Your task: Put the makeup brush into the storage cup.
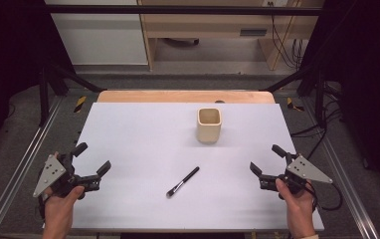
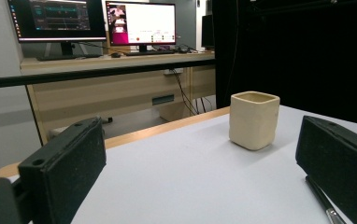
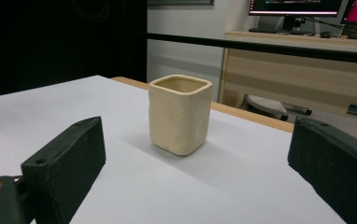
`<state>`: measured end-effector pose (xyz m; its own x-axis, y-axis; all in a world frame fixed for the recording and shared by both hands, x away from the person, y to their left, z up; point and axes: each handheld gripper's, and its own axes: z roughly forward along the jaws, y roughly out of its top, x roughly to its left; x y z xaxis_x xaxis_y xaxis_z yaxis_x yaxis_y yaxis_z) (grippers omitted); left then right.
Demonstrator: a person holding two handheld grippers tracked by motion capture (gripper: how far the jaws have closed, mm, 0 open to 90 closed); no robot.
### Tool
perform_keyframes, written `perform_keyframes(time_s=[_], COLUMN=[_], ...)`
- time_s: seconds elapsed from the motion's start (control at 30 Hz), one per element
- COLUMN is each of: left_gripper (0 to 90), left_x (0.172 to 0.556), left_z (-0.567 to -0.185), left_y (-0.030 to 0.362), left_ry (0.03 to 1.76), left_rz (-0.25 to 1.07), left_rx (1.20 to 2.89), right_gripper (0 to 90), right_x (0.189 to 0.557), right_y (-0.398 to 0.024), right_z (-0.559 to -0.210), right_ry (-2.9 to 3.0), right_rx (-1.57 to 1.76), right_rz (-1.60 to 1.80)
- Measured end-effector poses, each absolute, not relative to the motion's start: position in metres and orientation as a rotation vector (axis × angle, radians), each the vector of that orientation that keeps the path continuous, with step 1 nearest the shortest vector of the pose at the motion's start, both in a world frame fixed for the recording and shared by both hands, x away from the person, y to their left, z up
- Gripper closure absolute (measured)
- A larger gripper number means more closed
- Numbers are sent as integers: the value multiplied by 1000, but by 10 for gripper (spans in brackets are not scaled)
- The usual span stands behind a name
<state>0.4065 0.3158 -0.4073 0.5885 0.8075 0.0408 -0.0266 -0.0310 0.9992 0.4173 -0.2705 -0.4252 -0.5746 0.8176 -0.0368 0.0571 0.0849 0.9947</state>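
Nearest, at the bottom corners of the high view: two hands, each wrist cut off by the frame edge. Left tongs [image 1: 91,162] held wide open at the left edge of the white surface [image 1: 138,144], gripping nothing. Right tongs [image 1: 266,159] likewise spread wide and empty, at the right edge. Between them, lying flat: a small makeup brush [image 1: 183,181], black handle angled up to the right, bristles toward the lower left. In the left gripper view, just the brush handle [image 2: 320,198], partly hidden behind one jaw. Farther back, upright and well apart from the brush: a cream square cup [image 1: 209,125], inside too shadowed to make out. Beyond, a wooden desk [image 2: 120,88] with two monitors [image 2: 141,23], screens too small to read.
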Motion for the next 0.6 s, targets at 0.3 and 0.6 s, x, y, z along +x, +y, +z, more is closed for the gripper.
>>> perform_keyframes(time_s=[0.3,0.6], left_gripper=[13,15], left_x=[406,404], left_z=[-407,-407], left_y=[316,314], left_ry=[702,694], left_rz=[765,760], left_rx=[1454,1458], right_gripper=[44,41], right_x=[416,415], right_y=[-272,-273], right_z=[-426,-426], right_ry=[1739,1726], right_rx=[869,869], right_rz=[1547,1543])
